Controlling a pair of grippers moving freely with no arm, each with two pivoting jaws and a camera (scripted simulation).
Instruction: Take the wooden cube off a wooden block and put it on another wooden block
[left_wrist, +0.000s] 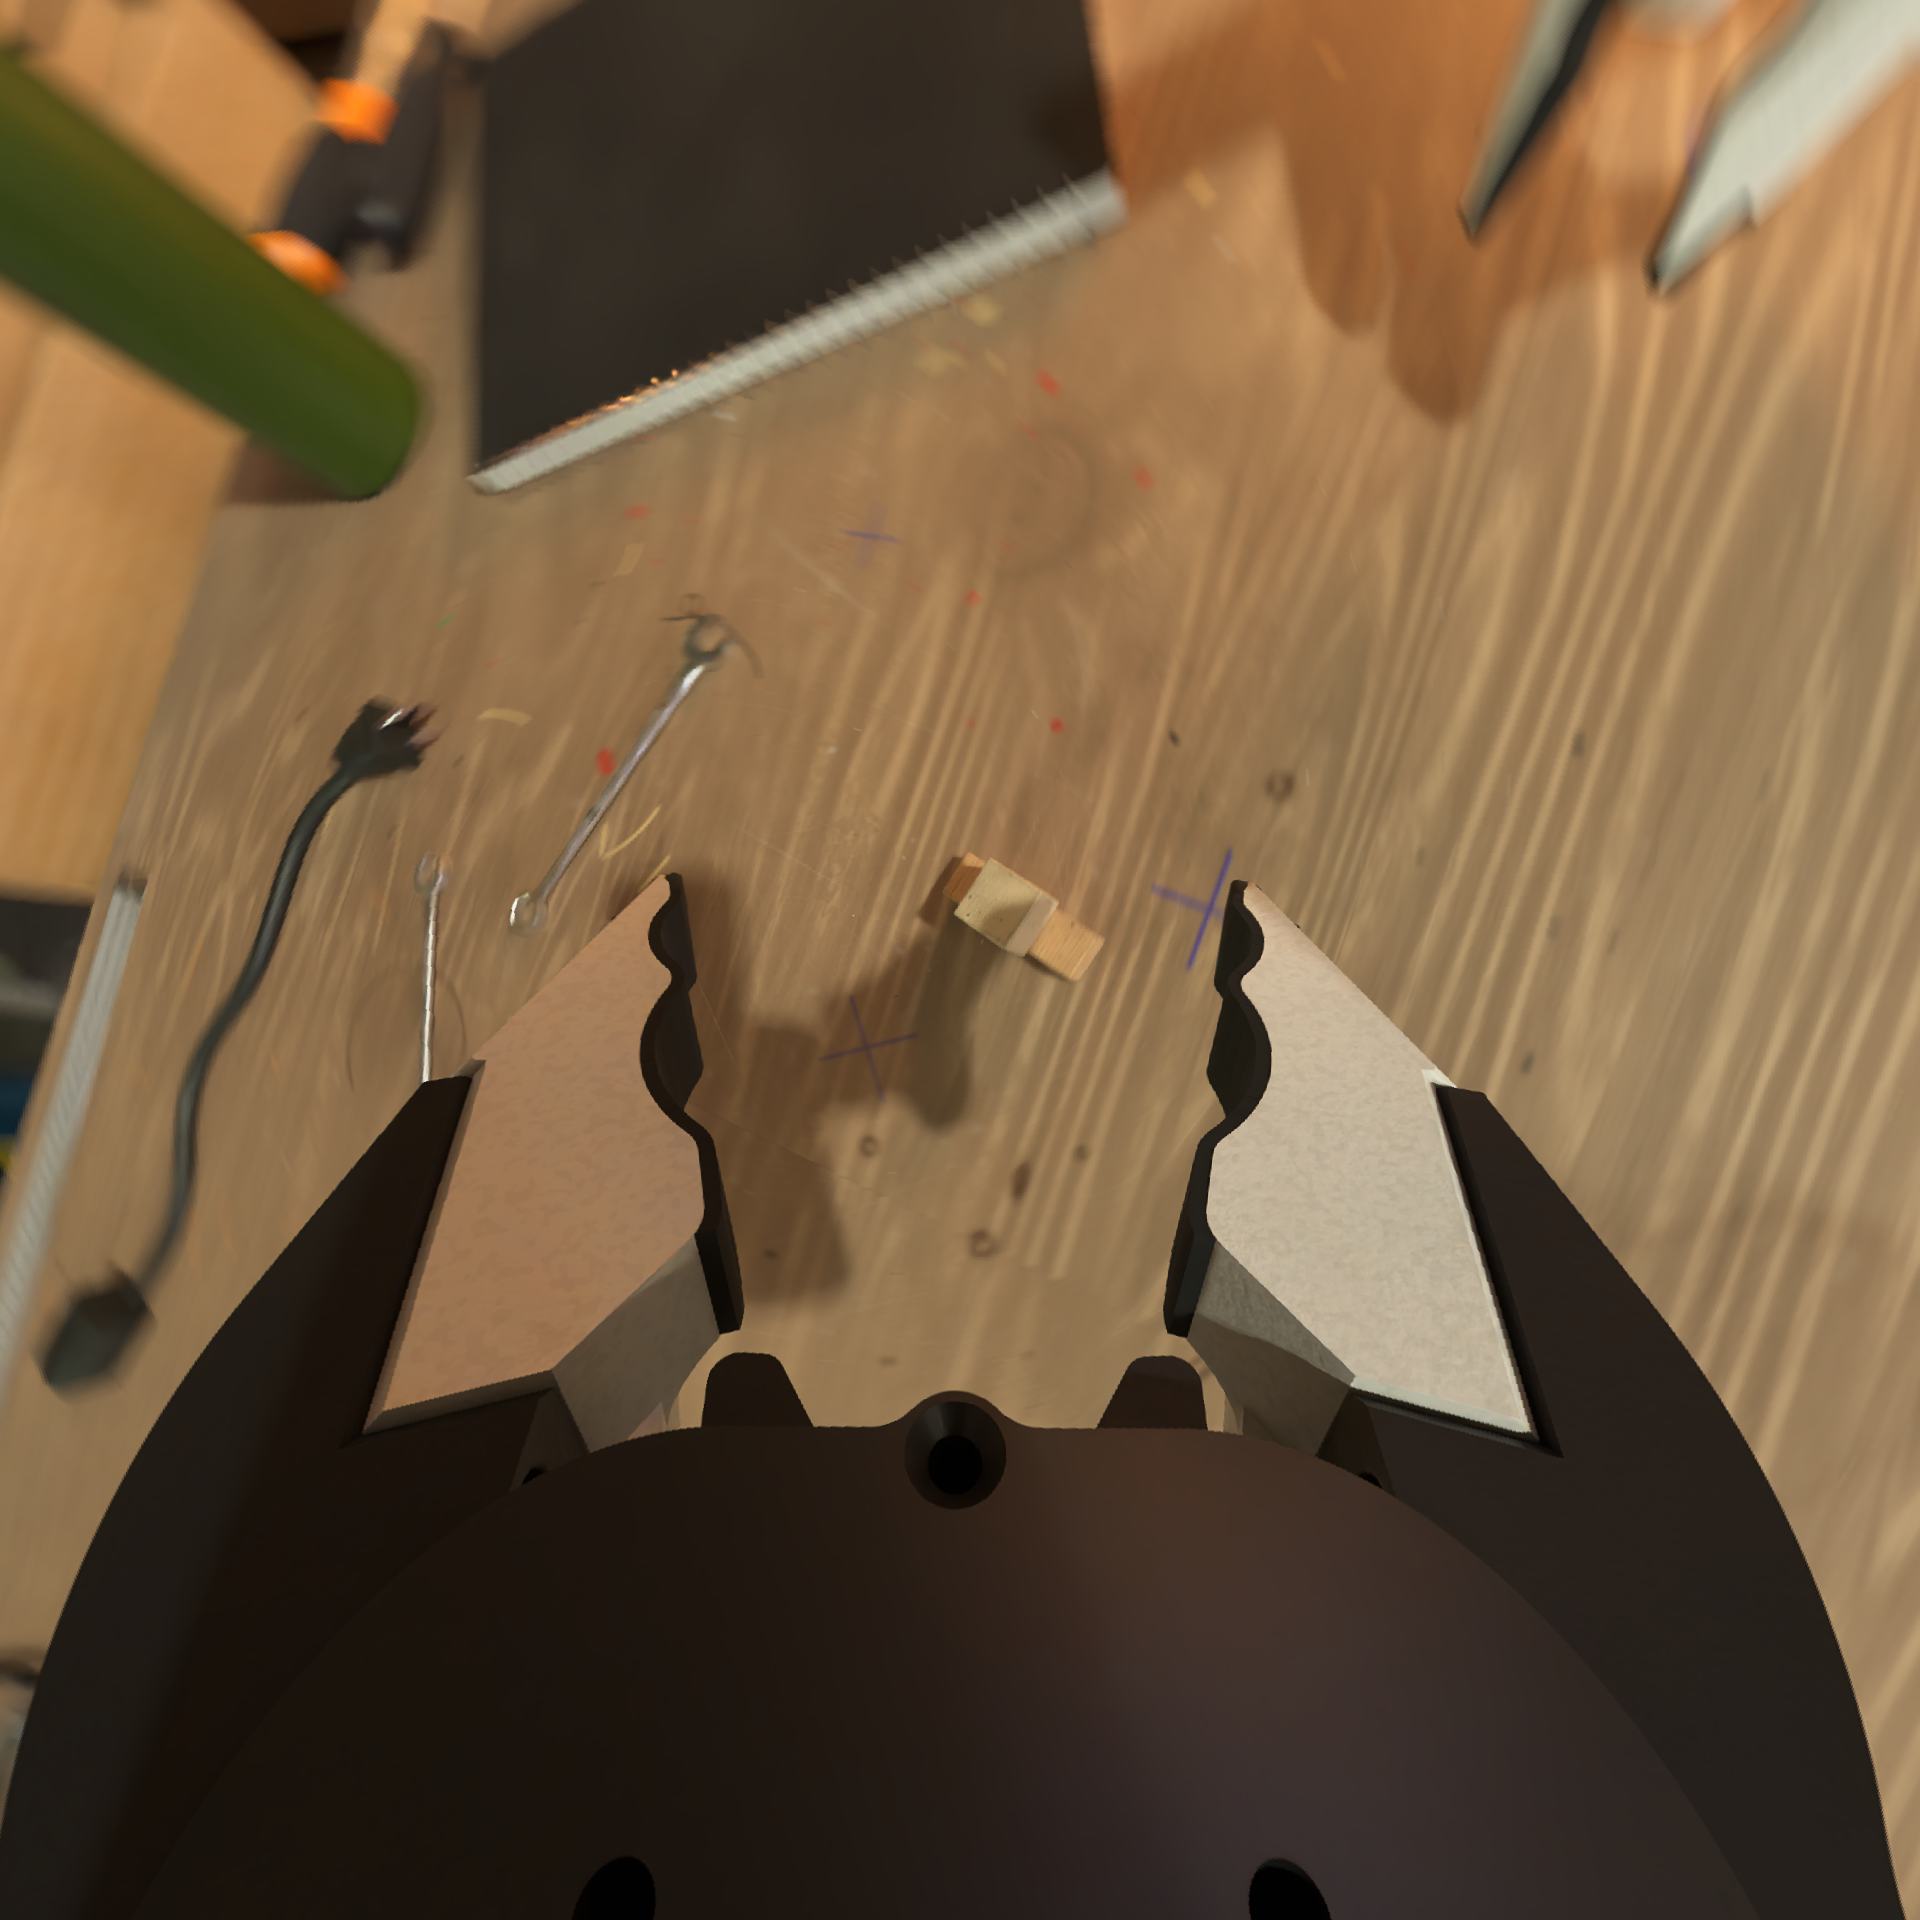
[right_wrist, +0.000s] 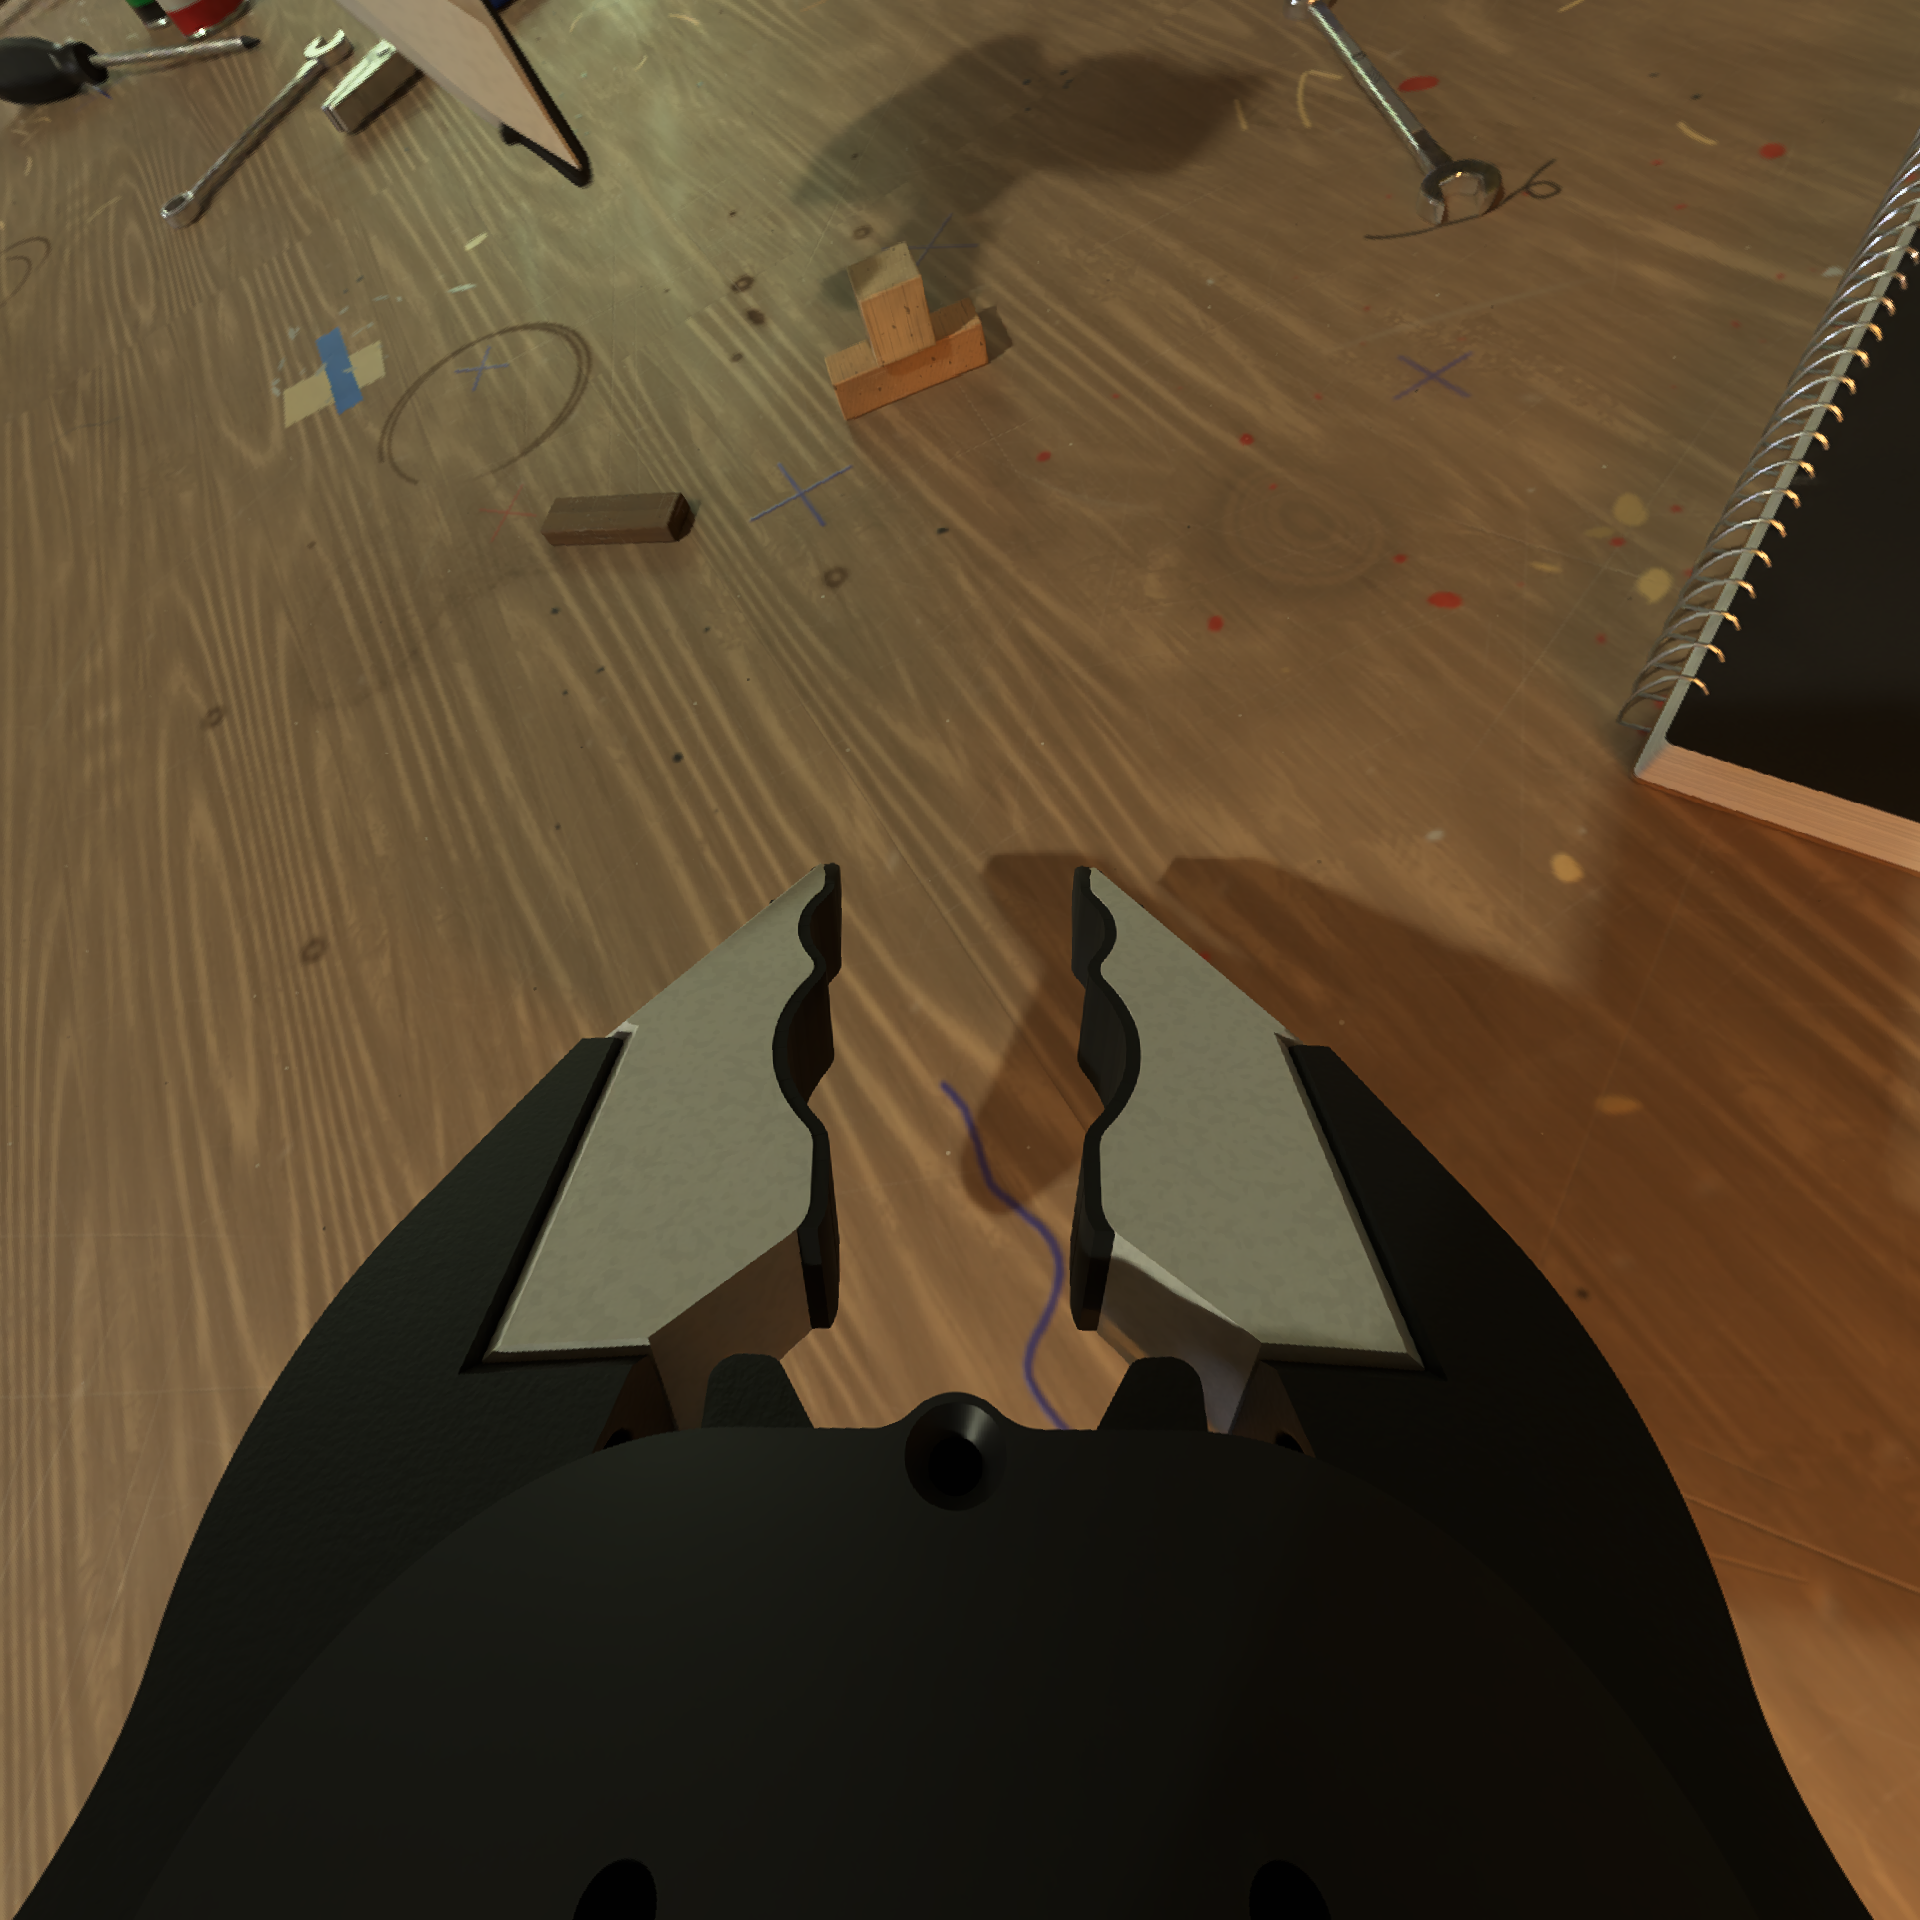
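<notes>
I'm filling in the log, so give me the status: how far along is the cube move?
Done: nothing yet. The wooden cube sits on the light wooden block. In hand: nothing; the left gripper is open above the stack, and the right gripper is open, away from it. Left: grasp the cube, lift it, and set it on the dark wooden block, which lies bare on the bench.
</notes>
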